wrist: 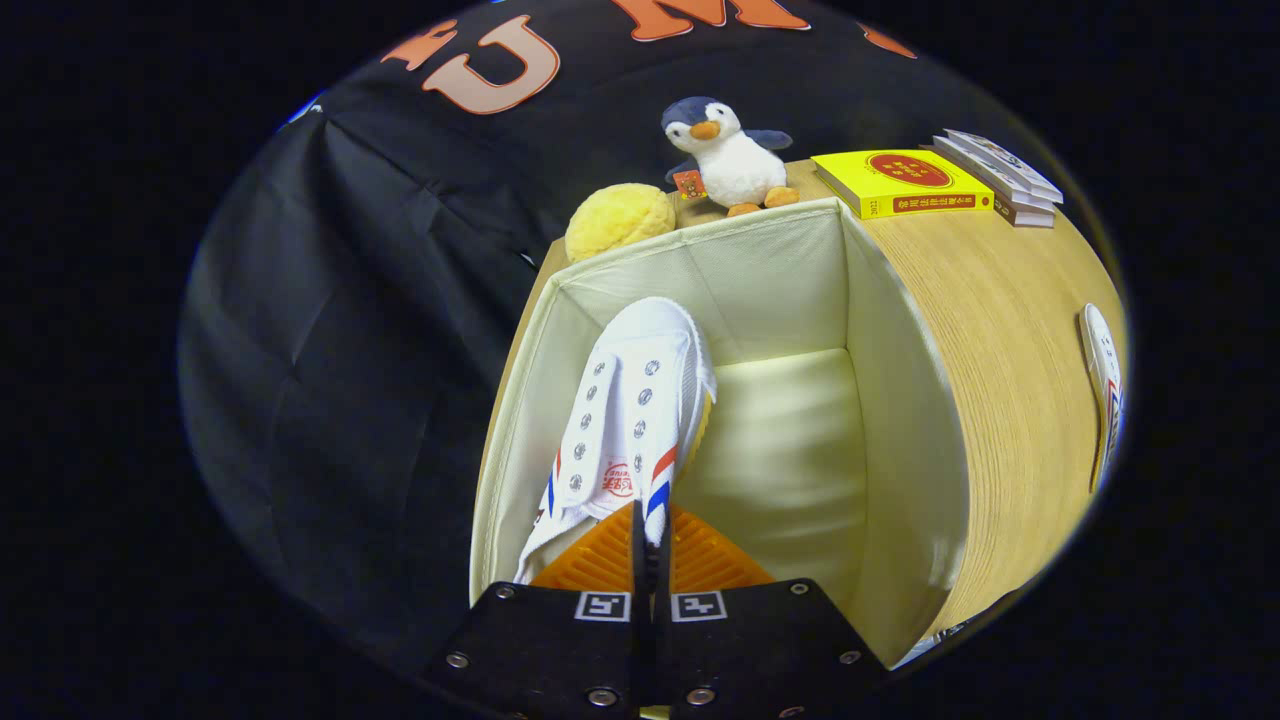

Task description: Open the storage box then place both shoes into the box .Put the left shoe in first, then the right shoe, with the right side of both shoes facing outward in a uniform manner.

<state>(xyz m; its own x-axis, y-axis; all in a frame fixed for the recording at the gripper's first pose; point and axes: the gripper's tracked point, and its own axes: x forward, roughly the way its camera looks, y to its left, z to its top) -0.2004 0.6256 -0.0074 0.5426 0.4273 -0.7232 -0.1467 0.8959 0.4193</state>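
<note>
Cloth walls of pale cream, soft and faintly creased, form the open storage box (880, 400), a square-cornered bin standing on a wooden table (1000, 340) with fine straight grain. Inside the box, along its left wall, sits a white canvas shoe (630, 400) with metal eyelets in two rows, no laces visible, a rounded rubber toe pointing toward the far wall, and red and blue stripes on its side. The box floor beside the shoe is bare cream fabric.

The gripper (650, 530) reaches down into the box from above its near edge. Its two fingers are pressed close together with only a thin slit between them, pinching the shoe's heel end, so the shoe hangs or rests just ahead of them; whether it touches the box floor cannot be told. Ribbed pads (700, 560) show just behind the tips.

Beyond the far wall of the box, at the table's back edge, sit a fuzzy yellow ball (618, 220), a plush penguin (728, 155), a glossy yellow book (900, 182) and a small stack of books (1005, 175). The second white shoe (1102, 390) lies near the table's right edge, well apart from the box.
</note>
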